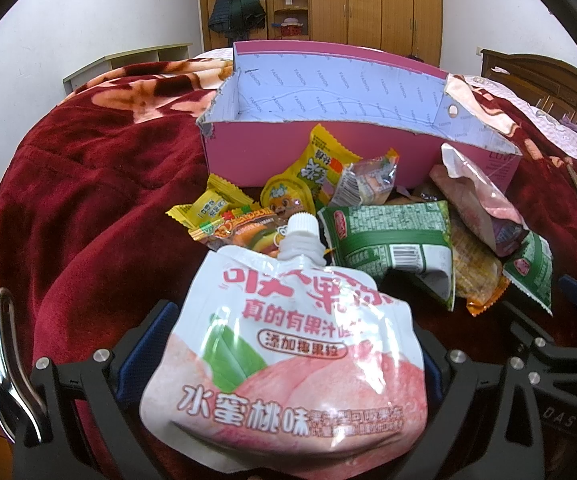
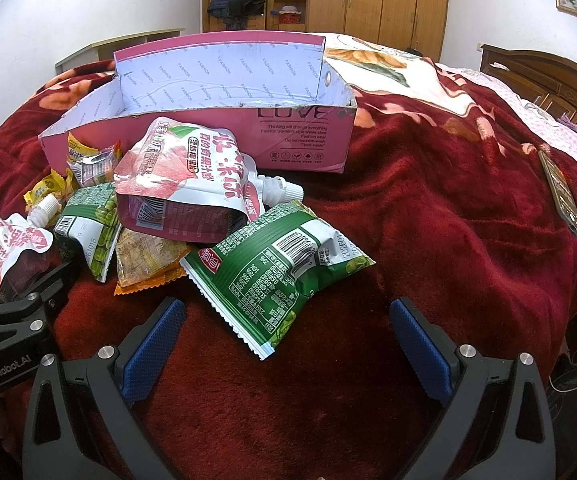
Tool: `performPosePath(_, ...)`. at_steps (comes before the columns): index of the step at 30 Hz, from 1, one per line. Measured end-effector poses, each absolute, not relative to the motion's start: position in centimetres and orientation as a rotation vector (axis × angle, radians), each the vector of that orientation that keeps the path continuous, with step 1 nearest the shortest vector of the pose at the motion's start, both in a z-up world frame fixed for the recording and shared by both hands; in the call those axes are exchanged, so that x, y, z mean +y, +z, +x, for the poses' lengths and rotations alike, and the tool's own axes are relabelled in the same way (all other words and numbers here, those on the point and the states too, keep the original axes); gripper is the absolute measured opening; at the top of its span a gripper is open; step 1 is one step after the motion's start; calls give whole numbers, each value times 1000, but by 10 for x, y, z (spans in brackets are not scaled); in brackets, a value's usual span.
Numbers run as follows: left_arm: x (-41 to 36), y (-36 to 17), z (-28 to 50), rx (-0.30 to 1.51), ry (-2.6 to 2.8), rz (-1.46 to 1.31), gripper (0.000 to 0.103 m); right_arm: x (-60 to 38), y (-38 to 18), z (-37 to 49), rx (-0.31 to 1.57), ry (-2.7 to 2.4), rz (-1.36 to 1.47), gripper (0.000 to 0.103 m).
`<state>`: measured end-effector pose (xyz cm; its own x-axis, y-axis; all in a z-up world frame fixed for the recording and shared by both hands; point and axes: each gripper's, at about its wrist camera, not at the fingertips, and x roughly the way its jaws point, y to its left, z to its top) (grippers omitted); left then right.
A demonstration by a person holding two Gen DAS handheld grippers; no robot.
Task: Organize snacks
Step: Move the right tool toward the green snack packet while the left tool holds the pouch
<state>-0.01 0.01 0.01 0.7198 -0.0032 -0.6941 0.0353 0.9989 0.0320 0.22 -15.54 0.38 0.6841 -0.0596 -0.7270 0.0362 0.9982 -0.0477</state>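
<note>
White-and-pink peach jelly pouch [image 1: 284,364], glossy, crumpled

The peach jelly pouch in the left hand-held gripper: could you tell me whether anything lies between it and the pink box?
Yes. The peach jelly pouch must pass over loose snack packets heaped against the pink box, then its front wall. The box looks empty inside.

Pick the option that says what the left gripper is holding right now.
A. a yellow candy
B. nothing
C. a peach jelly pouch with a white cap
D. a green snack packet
C. In the left wrist view the left gripper is shut on the peach jelly pouch, its white cap pointing toward the pink box; the right gripper is open and holds nothing.
</note>
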Motion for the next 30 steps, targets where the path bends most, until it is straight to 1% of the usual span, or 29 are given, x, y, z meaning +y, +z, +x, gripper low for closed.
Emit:
performPosePath(8, 2, 6, -3, 767, -44, 30, 102, -160, 7, -2, 805, -27, -6, 103)
performPosePath(20, -1, 31, -19, 732, -149, 10, 102, -169, 27, -13, 781, 69, 46, 103)
performPosePath(26, 11, 42, -21, 703, -137, 6, 102, -174, 37, -9, 769, 69, 65, 103)
performPosePath(30, 25, 46, -22, 686, -102, 2, 102, -166, 36, 0, 771, 83, 24, 103)
